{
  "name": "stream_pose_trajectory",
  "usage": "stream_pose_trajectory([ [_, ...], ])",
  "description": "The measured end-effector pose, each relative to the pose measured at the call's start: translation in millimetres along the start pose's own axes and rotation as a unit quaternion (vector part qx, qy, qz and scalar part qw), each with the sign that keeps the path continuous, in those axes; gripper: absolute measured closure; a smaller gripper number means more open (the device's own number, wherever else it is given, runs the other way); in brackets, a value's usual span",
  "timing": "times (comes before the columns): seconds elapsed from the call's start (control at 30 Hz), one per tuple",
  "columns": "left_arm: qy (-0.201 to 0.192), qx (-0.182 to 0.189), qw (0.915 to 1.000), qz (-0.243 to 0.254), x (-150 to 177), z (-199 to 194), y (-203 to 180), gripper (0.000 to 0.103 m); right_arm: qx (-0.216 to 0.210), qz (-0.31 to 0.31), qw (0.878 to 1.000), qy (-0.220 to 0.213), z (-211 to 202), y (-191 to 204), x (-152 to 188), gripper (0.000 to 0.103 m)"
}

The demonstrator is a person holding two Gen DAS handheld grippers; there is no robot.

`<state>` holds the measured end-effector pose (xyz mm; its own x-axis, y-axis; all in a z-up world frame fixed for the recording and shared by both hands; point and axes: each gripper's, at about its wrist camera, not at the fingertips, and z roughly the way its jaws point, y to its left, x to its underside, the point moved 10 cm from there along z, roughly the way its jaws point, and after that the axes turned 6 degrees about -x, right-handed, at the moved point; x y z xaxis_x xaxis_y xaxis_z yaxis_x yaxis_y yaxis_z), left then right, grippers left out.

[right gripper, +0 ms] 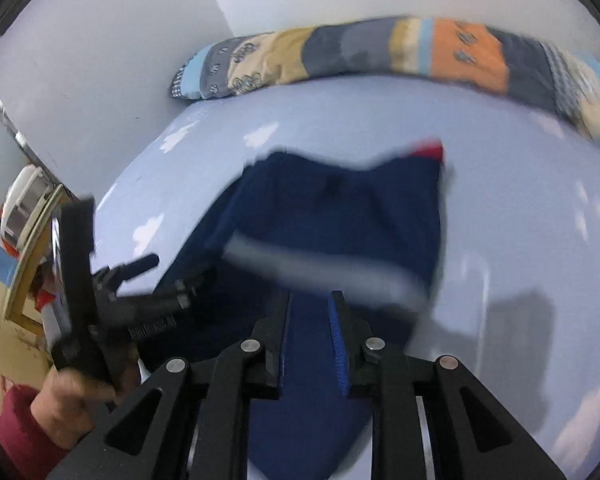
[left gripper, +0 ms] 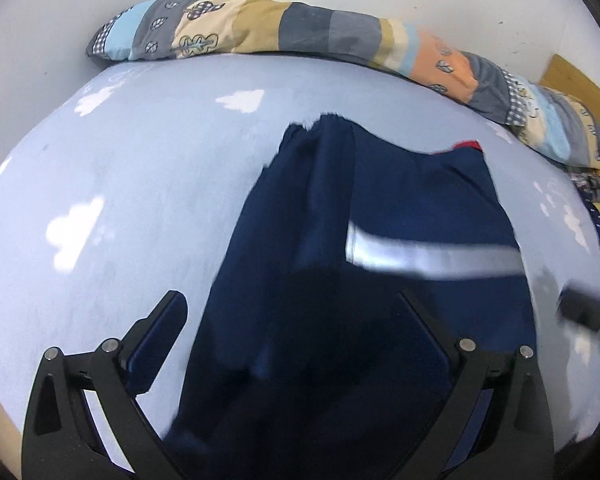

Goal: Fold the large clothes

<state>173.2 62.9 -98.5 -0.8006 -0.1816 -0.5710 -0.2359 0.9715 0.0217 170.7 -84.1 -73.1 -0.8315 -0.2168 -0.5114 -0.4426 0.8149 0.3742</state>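
Note:
A large navy garment (left gripper: 380, 208) with a grey reflective stripe (left gripper: 432, 258) and a red edge at its far corner lies on the light blue bed sheet (left gripper: 140, 200). My left gripper (left gripper: 292, 316) is open over the garment's near part; its fingers straddle the cloth. In the right wrist view the garment (right gripper: 340, 208) spreads ahead. My right gripper (right gripper: 310, 308) is shut on a fold of its near edge. The left gripper (right gripper: 168, 280), held in a hand, shows at the left.
A patchwork quilt roll (left gripper: 300, 32) lies along the white wall at the far side of the bed. Patterned cloth (left gripper: 596, 200) lies at the right. A wooden chair and cardboard box (right gripper: 4, 320) stand beside the bed at the left.

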Motion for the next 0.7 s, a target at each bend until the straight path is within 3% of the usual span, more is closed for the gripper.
stream_pose_trajectory([
  [0.1, 0.019, 0.007, 0.9998, 0.003, 29.3, -2.2, 2.6, 0.001, 0.011, -0.002, 1.000, 0.014, -1.1, 2.7, 42.8, 0.082],
  [0.2, 0.071, -0.008, 0.9973, 0.017, 60.8, 20.1, 4.3, 0.000, 0.034, -0.013, 0.998, 0.058, 28.4, -3.1, 76.4, 0.081],
  [0.27, 0.083, 0.029, 0.9955, -0.035, 63.3, 25.6, 10.7, 0.000, 0.047, -0.021, 0.996, 0.074, 44.0, -10.3, 81.8, 0.081],
  [0.4, 0.041, -0.008, 0.9985, -0.037, 57.5, 5.4, 22.3, 0.000, 0.023, -0.010, 0.999, 0.042, 24.0, -0.3, 71.9, 0.082],
  [0.5, 0.009, -0.005, 0.9988, -0.049, 63.0, -16.3, 20.2, 0.000, 0.014, -0.042, 0.999, 0.010, -0.7, 18.1, 74.8, 0.082],
  [0.7, -0.026, -0.036, 0.9988, 0.021, 69.2, -19.7, -3.9, 0.000, -0.003, -0.013, 1.000, 0.013, 5.1, 8.9, 93.6, 0.083],
])
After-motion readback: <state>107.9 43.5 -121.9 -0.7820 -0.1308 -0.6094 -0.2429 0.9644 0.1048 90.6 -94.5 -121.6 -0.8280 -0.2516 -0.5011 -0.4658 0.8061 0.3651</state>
